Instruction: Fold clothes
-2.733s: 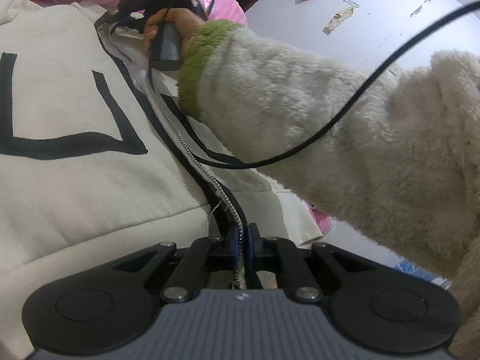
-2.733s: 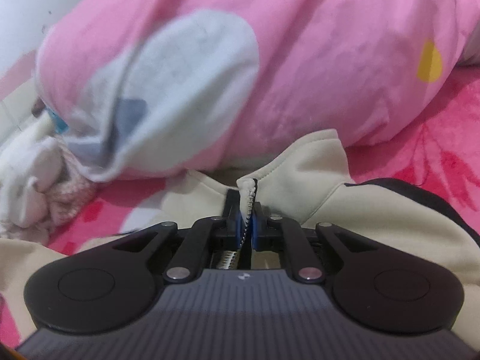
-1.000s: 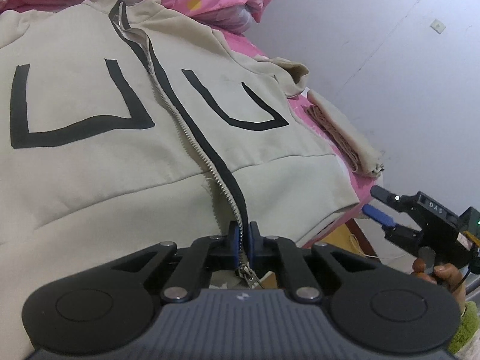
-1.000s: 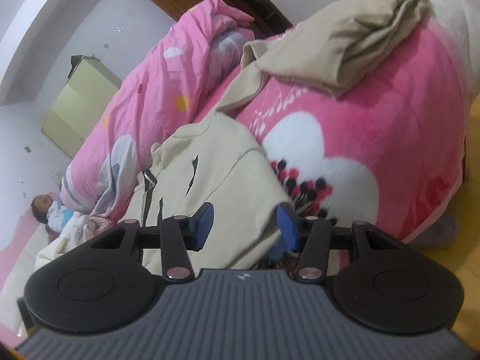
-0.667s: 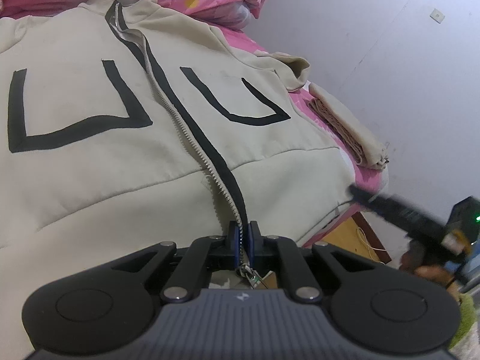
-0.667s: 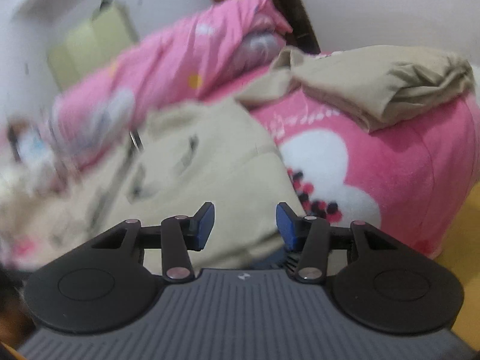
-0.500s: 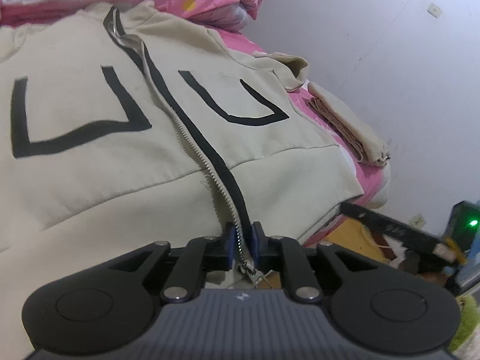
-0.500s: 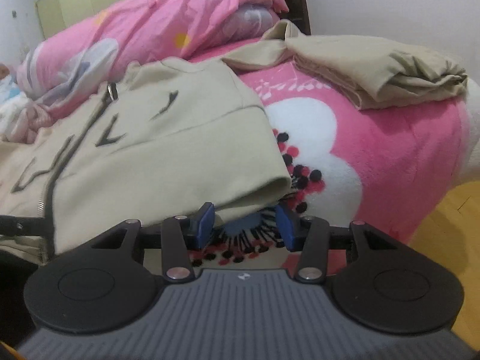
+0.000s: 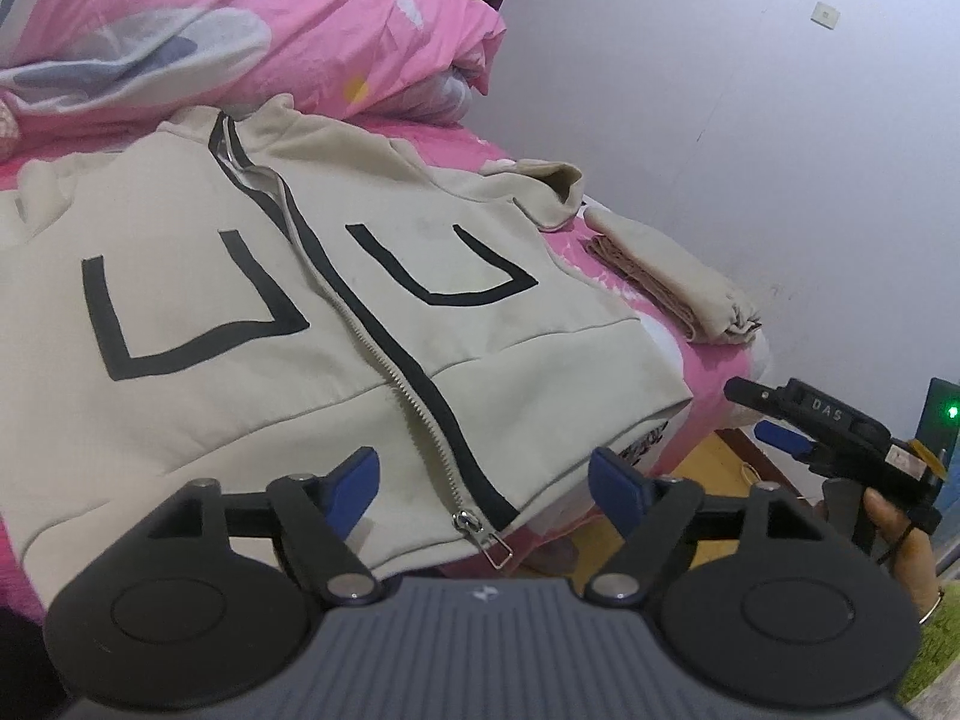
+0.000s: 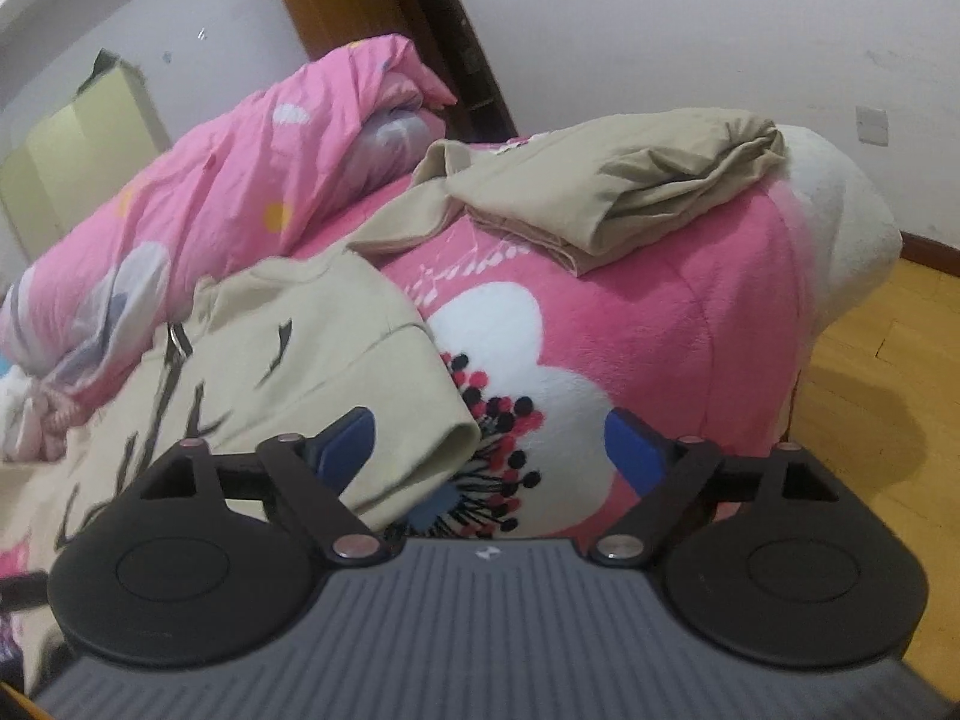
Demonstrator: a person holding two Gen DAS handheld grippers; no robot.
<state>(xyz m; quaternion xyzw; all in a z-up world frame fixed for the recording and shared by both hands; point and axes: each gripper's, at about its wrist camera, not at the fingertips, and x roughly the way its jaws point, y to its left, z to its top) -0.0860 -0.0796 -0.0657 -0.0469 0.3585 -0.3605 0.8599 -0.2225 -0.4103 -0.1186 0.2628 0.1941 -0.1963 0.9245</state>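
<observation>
A cream zip-up jacket [image 9: 288,312] with black U-shaped lines lies spread flat, front up, on a bed with a pink flowered blanket [image 10: 630,324]. Its zipper [image 9: 420,414] is closed down to the hem, and the metal pull [image 9: 489,543] hangs loose at the hem edge.

In the left wrist view, the left hand-held gripper [image 9: 483,483] sits at 6 o'clock, just off the hem; its blue pads [image 9: 354,480] stand well apart and are still spreading, with the zipper's lower end between them but untouched. At 3 o'clock the right hand-held gripper [image 9: 780,420] is off the bed's edge, held by a hand [image 9: 900,534].

In the right wrist view, the right hand-held gripper [image 10: 489,450] has its jaws apart and widening; the jacket's hem corner [image 10: 444,450] lies between them, free of the pads.

A folded tan garment [image 10: 630,192] rests on the bed at 12 o'clock in that view, beyond the jacket. A rolled pink quilt [image 9: 240,30] lies along the far side at 11 o'clock, touching the jacket's collar.
</observation>
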